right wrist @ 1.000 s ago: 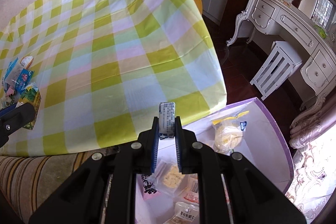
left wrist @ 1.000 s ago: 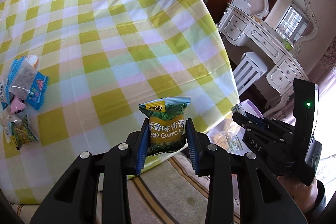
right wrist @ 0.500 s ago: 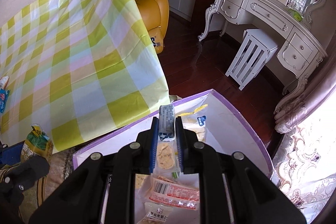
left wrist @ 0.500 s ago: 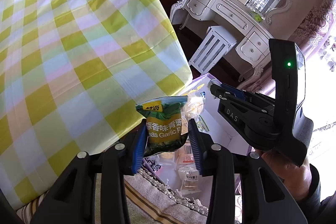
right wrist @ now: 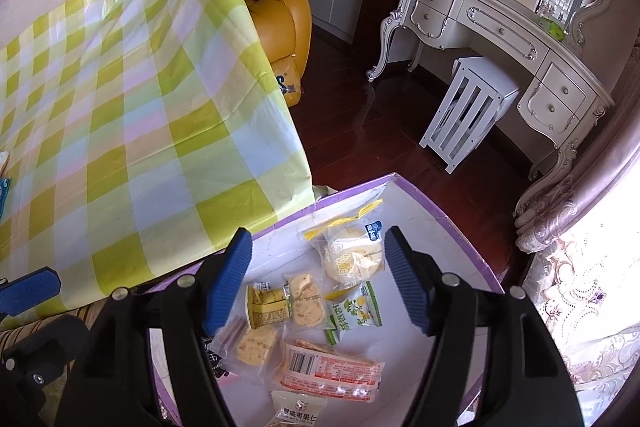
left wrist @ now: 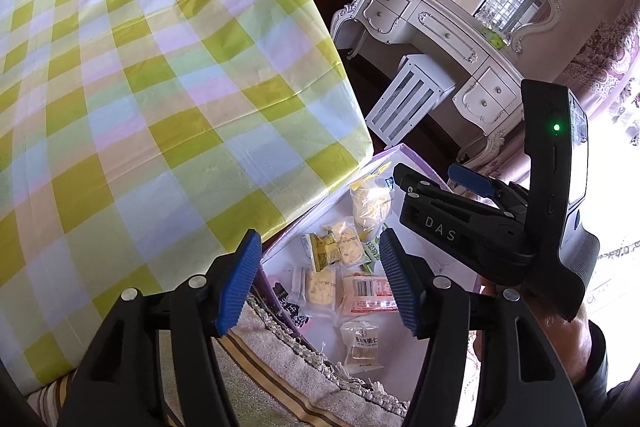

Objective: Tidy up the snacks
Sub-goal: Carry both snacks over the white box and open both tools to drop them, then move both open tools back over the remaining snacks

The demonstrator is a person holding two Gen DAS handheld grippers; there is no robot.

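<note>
Hovering over the purple-rimmed box (right wrist: pixel 448 215) right of the checked table (right wrist: pixel 140 131), both grippers were empty: left gripper (left wrist: pixel 320 281) and right gripper (right wrist: pixel 318 277) each had jaws spreading wide, nothing between them. The snack packets (right wrist: pixel 332 307) lay loose in the box underneath.

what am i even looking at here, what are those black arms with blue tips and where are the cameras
No robot here: a person holds a hand tool with two fingers in each hand, and a wide-angle camera on each looks along them. The left gripper and right gripper both hang over a purple-edged box beside a checked table. Their jaws are opening and nothing is between the blue pads. Snack packets lie in the box, such as a round bun and a barcoded pack. The left view also shows the right tool from the side.
</note>
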